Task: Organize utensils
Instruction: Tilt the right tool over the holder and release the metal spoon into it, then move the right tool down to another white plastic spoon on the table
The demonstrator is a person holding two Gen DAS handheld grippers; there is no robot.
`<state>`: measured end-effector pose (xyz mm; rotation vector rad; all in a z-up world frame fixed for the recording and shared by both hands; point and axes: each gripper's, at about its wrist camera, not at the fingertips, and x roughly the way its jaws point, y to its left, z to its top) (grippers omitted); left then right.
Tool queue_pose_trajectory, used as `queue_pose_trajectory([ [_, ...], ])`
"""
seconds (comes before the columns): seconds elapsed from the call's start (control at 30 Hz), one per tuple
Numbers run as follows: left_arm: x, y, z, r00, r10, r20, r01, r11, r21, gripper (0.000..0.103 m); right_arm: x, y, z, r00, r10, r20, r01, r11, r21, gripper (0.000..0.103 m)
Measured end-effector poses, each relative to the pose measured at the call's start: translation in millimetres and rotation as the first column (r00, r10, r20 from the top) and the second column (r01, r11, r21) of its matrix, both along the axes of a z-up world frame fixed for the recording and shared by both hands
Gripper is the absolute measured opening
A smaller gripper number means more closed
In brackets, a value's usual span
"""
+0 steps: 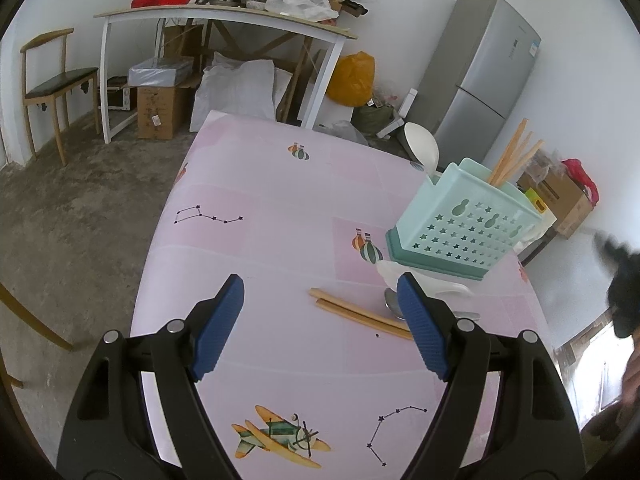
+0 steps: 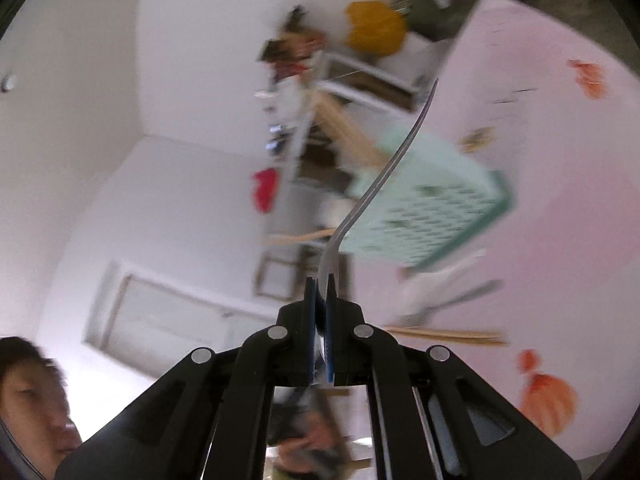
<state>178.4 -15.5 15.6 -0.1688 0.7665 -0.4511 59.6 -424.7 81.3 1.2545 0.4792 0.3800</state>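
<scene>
A mint green utensil holder (image 1: 464, 220) stands on the pink table (image 1: 280, 200) at the right, with wooden chopsticks (image 1: 514, 158) and a white ladle (image 1: 422, 144) in it. Two loose chopsticks (image 1: 356, 314), a metal spoon (image 1: 394, 304) and a white spoon (image 1: 440, 284) lie in front of it. My left gripper (image 1: 320, 320) is open and empty above the table, just left of them. My right gripper (image 2: 320, 284) is shut on a metal utensil (image 2: 384, 172) and holds it tilted in the air near the holder (image 2: 432, 208). That view is blurred.
Beyond the table's far edge are a white desk (image 1: 224, 16) piled with bags, boxes, a chair (image 1: 52, 80) and a grey fridge (image 1: 480, 76). The right hand's dark shape (image 1: 624, 280) is at the right edge. A person's face (image 2: 28, 396) is at lower left.
</scene>
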Motion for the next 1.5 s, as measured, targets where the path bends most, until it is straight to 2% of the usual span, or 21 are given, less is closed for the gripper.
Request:
queue_pose_trajectory([
  [0.1, -0.7, 0.0, 0.1, 1.000, 0.001, 0.001, -0.001, 1.000, 0.001, 0.075, 16.7, 9.6, 7.3, 0.996, 0.067, 0.053, -0.071, 0.994, 0.077, 0.004],
  [0.23, -1.3, 1.4, 1.4, 1.000, 0.005, 0.004, -0.005, 1.000, 0.004, 0.075, 41.2, 18.4, -5.8, 0.991, 0.126, 0.051, -0.134, 0.971, 0.200, 0.004],
  [0.5, -2.8, 10.0, 3.9, 0.999, 0.035, 0.008, -0.035, 0.999, 0.010, 0.075, 67.8, 14.2, -45.1, 0.991, 0.132, 0.007, -0.123, 0.898, 0.423, 0.004],
  [0.73, -1.7, 9.8, 1.3, 0.999, 0.036, 0.005, -0.036, 0.999, 0.011, 0.075, 91.0, -3.8, -84.0, 0.994, 0.079, -0.075, -0.012, 0.765, 0.644, 0.005],
  [0.87, -1.9, 9.4, 0.5, 0.999, 0.037, -0.001, -0.037, 0.999, 0.010, 0.075, 101.3, -13.7, -105.7, 0.988, 0.058, -0.145, 0.062, 0.706, 0.705, 0.010],
  [0.93, -2.4, 9.3, -0.2, 0.999, 0.038, 0.000, -0.038, 0.999, 0.012, 0.075, 104.9, -13.8, -108.8, 0.987, 0.047, -0.151, 0.074, 0.704, 0.706, 0.015],
  [1.0, -1.9, 10.4, -0.4, 0.999, 0.040, -0.001, -0.040, 0.999, 0.010, 0.075, 106.8, -12.3, -108.0, 0.988, 0.038, -0.151, 0.081, 0.703, 0.707, 0.029],
  [1.17, -0.9, 12.1, -3.1, 0.999, 0.045, -0.003, -0.045, 0.999, 0.007, 0.075, 104.3, -14.5, -100.8, 0.989, 0.017, -0.149, 0.090, 0.724, 0.684, 0.043],
  [1.5, -1.2, 13.0, -5.1, 0.999, 0.042, -0.006, -0.042, 0.999, -0.001, 0.075, 72.8, -26.6, -96.0, 0.980, -0.051, -0.192, 0.162, 0.761, 0.628, 0.054],
])
